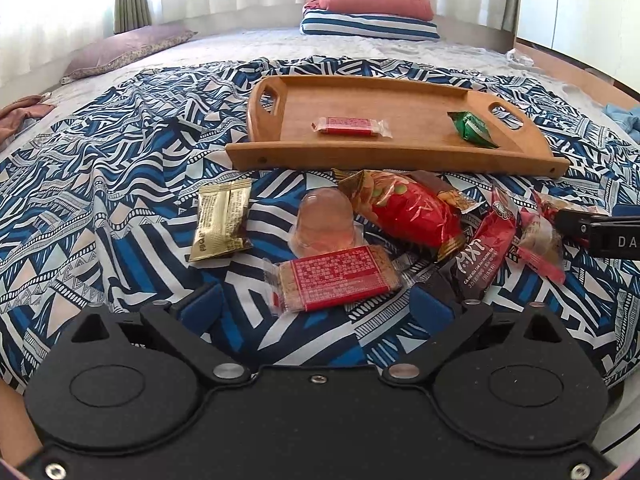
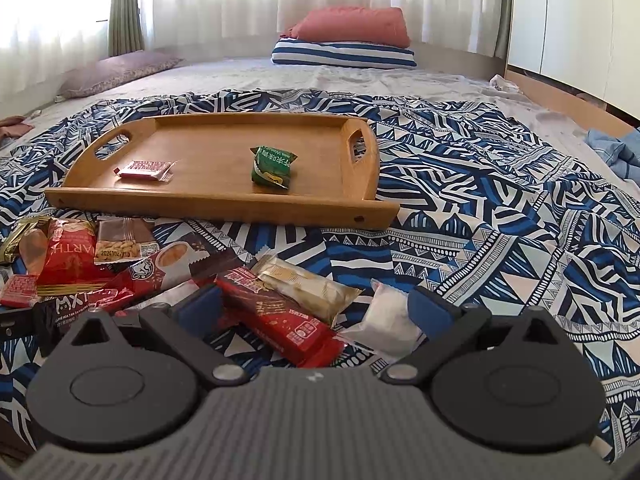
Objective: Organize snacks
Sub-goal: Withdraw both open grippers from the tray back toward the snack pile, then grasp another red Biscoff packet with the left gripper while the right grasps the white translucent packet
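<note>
Snacks scattered on a bed under a blue-and-white patterned blanket [image 2: 460,216], just in front of a wooden tray [image 1: 280,156]. On the tray, well apart: a small red bar [image 1: 350,126] toward one handle, a green packet [image 1: 472,129] toward the other. Left claw [image 1: 324,304] spread wide, blue pads either side of a red-labelled cracker pack [image 1: 336,278] lying flat on the blanket, not pressing it. Just beyond that pack, a clear jelly cup [image 1: 326,222]; beside it a gold wrapper [image 1: 222,220] and a red crinkly bag [image 1: 412,212]; farther over, a dark sachet [image 1: 484,252] and a pink wrapper [image 1: 540,248]. Right claw [image 2: 316,308] also wide apart, low over a long red bar [image 2: 280,316] with a pale wafer pack [image 2: 308,286] touching it and a white packet [image 2: 388,324] near the far pad; nothing clamped. Striped pillow [image 2: 344,54] with a pink one [image 2: 356,26] stacked on top at the head of the bed, curtains [image 2: 240,0] behind.
</note>
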### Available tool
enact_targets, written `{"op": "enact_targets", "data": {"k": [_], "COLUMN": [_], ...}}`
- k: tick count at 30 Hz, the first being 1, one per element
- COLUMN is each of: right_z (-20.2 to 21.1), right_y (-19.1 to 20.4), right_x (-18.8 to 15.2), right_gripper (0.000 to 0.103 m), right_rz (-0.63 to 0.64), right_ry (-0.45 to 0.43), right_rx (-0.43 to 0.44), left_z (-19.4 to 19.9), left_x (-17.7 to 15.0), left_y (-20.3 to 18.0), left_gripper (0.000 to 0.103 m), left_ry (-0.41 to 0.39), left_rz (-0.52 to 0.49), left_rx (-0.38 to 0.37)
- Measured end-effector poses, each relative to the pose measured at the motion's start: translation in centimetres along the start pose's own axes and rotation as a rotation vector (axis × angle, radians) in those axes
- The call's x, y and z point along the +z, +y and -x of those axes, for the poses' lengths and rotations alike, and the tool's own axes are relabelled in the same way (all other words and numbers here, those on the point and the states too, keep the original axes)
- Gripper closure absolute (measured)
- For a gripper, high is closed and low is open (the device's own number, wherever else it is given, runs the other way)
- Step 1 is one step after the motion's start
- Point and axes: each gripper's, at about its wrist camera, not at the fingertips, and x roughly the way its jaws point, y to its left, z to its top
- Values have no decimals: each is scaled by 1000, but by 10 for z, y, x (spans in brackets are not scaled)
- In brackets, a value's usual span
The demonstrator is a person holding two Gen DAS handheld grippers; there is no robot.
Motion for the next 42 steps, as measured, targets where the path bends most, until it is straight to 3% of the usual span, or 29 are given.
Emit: {"op": "enact_targets", "data": {"k": [9,16,19,24,27,32,33,35,38,42], "right_z": [-7,-8,-8,-7,-7,-9,-8,-8,-5,1], "right_y": [-2,-1,-1,-3,-3,-3,-3,-4,-1,3], "right_x": [-5,-5,-6,-7,-6,-5,-5,-5,-8,-11], "right_gripper": [0,0,0,0,0,0,1,5,8,16], "right_rz": [25,28,29,33,31,24,21,13,21,35], "right_ry": [16,12,9,6,5,3,1,-4,-17,-40], "right_rx": [-29,-33,-33,-28,-25,-19,-16,-7,-10,-22], "left_z": [-2,1,3,3,2,-10,-11,-11,-8,-2], "left_x": [-1,-1,-3,-4,-3,3,5,7,7,3], "left_y": [-3,-2,-3,-4,-3,-3,-1,1,-3,-9], "left_gripper": [12,30,32,33,19,18,19,36,53,61], "left_ry": [-17,-39,-46,-51,-54,-47,-40,-37,-40,-51], "left_rz": [-16,-20,-29,-30,-34,-50,-33,-17,-45,-83], "left_rx": [-14,-30,-30,-29,-42,-55,-66,-91,-89,-80]}}
